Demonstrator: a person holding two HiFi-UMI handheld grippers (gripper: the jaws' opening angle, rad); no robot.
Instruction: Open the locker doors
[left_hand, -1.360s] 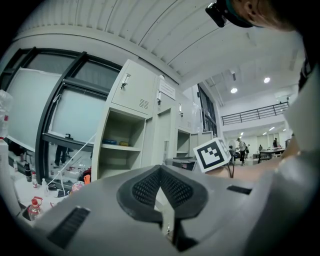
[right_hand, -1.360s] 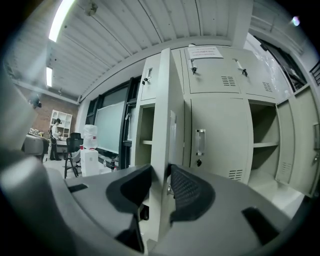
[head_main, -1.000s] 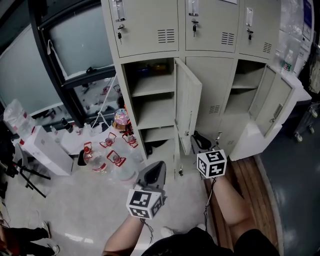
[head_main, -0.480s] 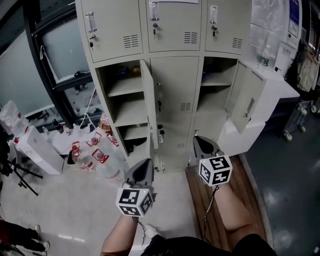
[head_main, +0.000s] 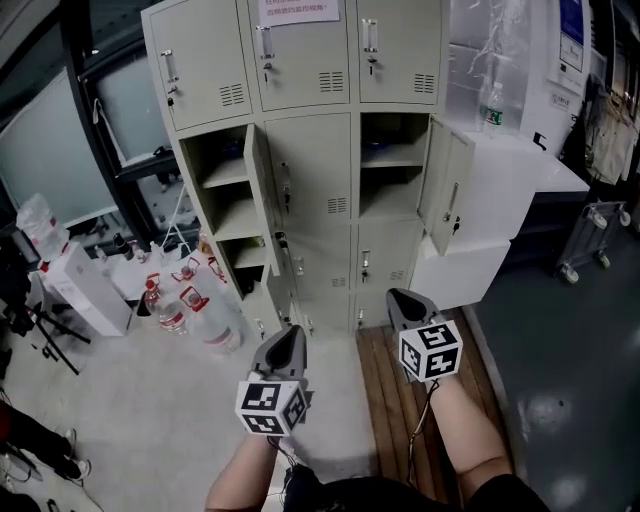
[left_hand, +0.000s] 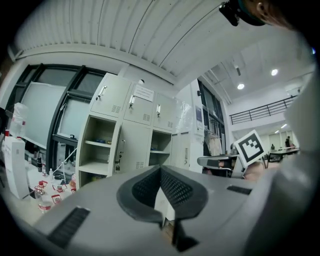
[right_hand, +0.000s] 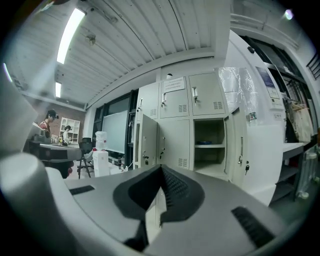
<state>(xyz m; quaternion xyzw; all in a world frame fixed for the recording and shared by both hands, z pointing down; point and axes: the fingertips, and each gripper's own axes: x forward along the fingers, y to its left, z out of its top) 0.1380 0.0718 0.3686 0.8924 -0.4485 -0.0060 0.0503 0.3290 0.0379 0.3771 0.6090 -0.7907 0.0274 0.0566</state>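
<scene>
Jaws closed and empty, the left gripper (head_main: 289, 338) and right gripper (head_main: 401, 300) hang well short of the shut tall beige metal locker door (head_main: 318, 170) ahead, its handle edge nearer the left.

The head view looks steeply down from behind the left gripper (head_main: 288, 338) and right gripper (head_main: 402, 300) toward the lockers (head_main: 300, 70) well ahead, while each gripper view looks level from low along its own jaws at those same lockers.
</scene>
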